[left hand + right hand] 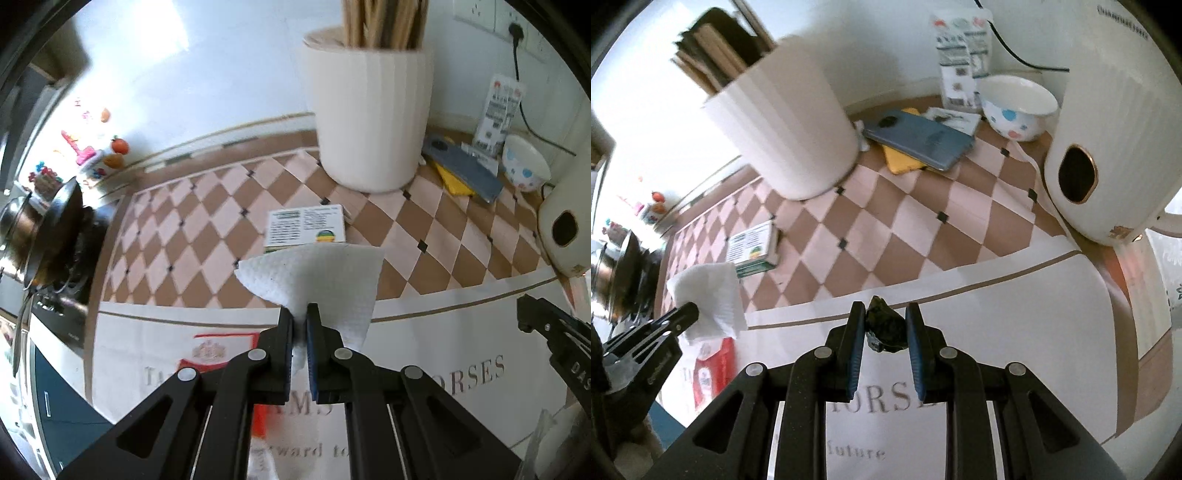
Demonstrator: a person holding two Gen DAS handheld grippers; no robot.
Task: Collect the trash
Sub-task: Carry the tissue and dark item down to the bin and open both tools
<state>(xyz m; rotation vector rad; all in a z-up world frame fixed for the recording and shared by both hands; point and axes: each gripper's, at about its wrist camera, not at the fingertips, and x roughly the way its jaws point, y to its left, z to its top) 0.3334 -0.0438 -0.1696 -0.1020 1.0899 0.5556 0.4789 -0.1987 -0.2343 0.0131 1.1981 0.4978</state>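
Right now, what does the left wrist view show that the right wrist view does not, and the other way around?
Only the left wrist view shows the wall socket with its black plug, and the left gripper from behind, shut on the white paper towel.

Only the right wrist view shows the dark crumpled scrap held in the right gripper.

Both show the white container with wooden sticks, the small printed box, the blue phone on a yellow item, the dotted bowl and the checkered mat.
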